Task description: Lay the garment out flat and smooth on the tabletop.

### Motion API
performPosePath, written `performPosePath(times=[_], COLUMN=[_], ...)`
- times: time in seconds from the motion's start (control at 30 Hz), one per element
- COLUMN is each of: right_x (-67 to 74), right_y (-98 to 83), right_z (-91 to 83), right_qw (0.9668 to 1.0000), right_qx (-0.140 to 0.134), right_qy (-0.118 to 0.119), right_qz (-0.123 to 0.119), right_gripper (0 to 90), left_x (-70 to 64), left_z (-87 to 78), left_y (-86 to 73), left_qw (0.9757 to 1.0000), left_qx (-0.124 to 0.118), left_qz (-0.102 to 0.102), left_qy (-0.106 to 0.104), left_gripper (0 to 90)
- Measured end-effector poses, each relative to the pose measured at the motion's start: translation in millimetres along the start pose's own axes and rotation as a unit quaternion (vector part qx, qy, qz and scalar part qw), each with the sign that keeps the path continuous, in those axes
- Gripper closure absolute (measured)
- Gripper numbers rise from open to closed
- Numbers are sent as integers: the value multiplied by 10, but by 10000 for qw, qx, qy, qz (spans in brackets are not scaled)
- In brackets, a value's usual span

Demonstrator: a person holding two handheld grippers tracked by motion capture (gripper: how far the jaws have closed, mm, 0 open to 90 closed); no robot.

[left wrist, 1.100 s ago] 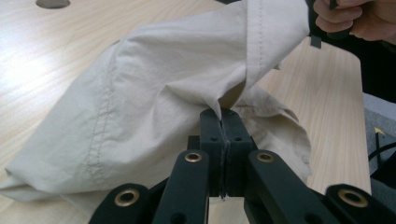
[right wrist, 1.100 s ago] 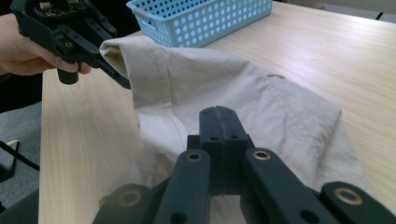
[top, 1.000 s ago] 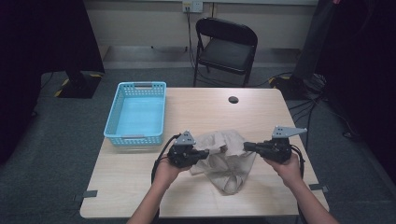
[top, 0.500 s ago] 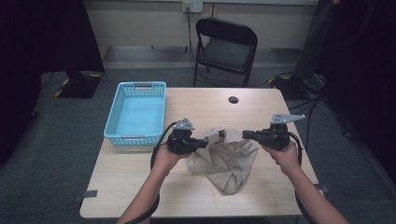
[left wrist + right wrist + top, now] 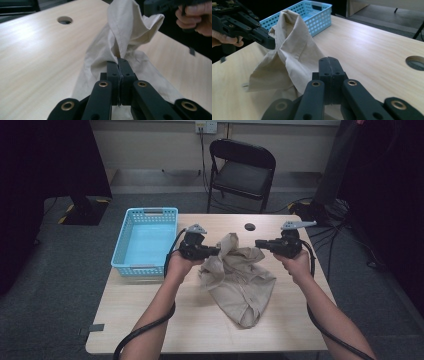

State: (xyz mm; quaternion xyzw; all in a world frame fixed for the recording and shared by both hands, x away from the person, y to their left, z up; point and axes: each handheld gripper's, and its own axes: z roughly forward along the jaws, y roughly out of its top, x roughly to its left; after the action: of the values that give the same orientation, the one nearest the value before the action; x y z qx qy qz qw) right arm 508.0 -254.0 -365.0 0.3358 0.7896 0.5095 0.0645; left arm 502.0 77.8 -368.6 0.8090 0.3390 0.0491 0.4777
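Note:
A beige cloth (image 5: 235, 275) hangs between my two grippers, with its lower part trailing on the wooden table (image 5: 150, 310). My left gripper (image 5: 217, 251) is shut on the cloth's left upper edge; the left gripper view has the jaws (image 5: 120, 67) pressed together with the fabric (image 5: 125, 30) rising from between them. My right gripper (image 5: 258, 243) is shut on the cloth's right upper corner. In the right gripper view the closed jaws (image 5: 329, 65) pinch the cloth (image 5: 292, 37), and the left gripper (image 5: 270, 42) holds its far side.
A light blue basket (image 5: 145, 237) stands empty at the table's left, close to my left hand. A round hole (image 5: 250, 226) sits near the table's far edge. A black folding chair (image 5: 242, 170) stands behind the table.
Both hands have moved away from the person and upward, carrying the cloth with them. The cloth now hangs higher between the grippers and lies farther up the table.

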Motion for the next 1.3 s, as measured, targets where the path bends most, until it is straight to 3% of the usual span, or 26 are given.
performPosePath(times=[0.03, 0.07, 0.1, 0.13, 0.17, 0.2, 0.23, 0.27, 0.3, 0.37, 0.43, 0.53, 0.8, 1.07, 1.3], right_x=[-51, -81, -126, -156, -190, -207, -222, -245, -250, -240, -222, -183, 48, 221, 364], right_y=[41, 63, 100, 124, 140, 152, 162, 169, 163, 140, 83, 6, -137, -309, -498], right_z=[42, 68, 115, 145, 167, 177, 183, 192, 197, 206, 203, 186, 81, -26, -21], right_qw=[9999, 9998, 9992, 9981, 9979, 9972, 9953, 9949, 9952, 9954, 9961, 9962, 9963, 9967, 9966], right_qx=[-17, -30, -7, -37, -130, -192, -294, -316, -295, -179, -120, -61, 93, 169, 319], right_qy=[-118, -202, -379, -598, -604, -680, -864, -849, -816, -821, -728, -663, -795, -773, -756], right_qz=[40, 77, 97, 121, 204, 257, 314, 437, 453, 468, 482, 563, 312, 204, 9], right_gripper=[900, 900, 900, 897, 857, 779, 624, 588, 521, 356, 285, 187, 49, 24, 21], left_x=[25, 62, 89, 127, 145, 166, 189, 195, 189, 143, 105, 26, -203, -361, -448], left_z=[26, 69, 110, 149, 177, 213, 248, 255, 259, 272, 268, 244, 130, 98, 163], left_y=[24, 61, 87, 107, 117, 130, 138, 131, 124, 102, 86, 67, 9, -142, -406], left_qw=[9999, 9992, 9977, 9972, 9964, 9942, 9925, 9920, 9920, 9931, 9924, 9930, 9945, 9959, 9968], left_qx=[-27, -89, -175, -219, -251, -225, -225, -261, -279, -201, -245, -244, -223, -43, 55], left_qz=[-64, -101, -199, -290, -352, -438, -639, -778, -802, -642, -626, -571, -385, -271, -272], left_qy=[83, 385, 632, 647, 732, 955, 1018, 962, 930, 965, 1032, 1007, 944, 862, 751], left_gripper=[885, 869, 794, 714, 628, 508, 342, 245, 249, 194, 133, 96, 34, 30, 29])
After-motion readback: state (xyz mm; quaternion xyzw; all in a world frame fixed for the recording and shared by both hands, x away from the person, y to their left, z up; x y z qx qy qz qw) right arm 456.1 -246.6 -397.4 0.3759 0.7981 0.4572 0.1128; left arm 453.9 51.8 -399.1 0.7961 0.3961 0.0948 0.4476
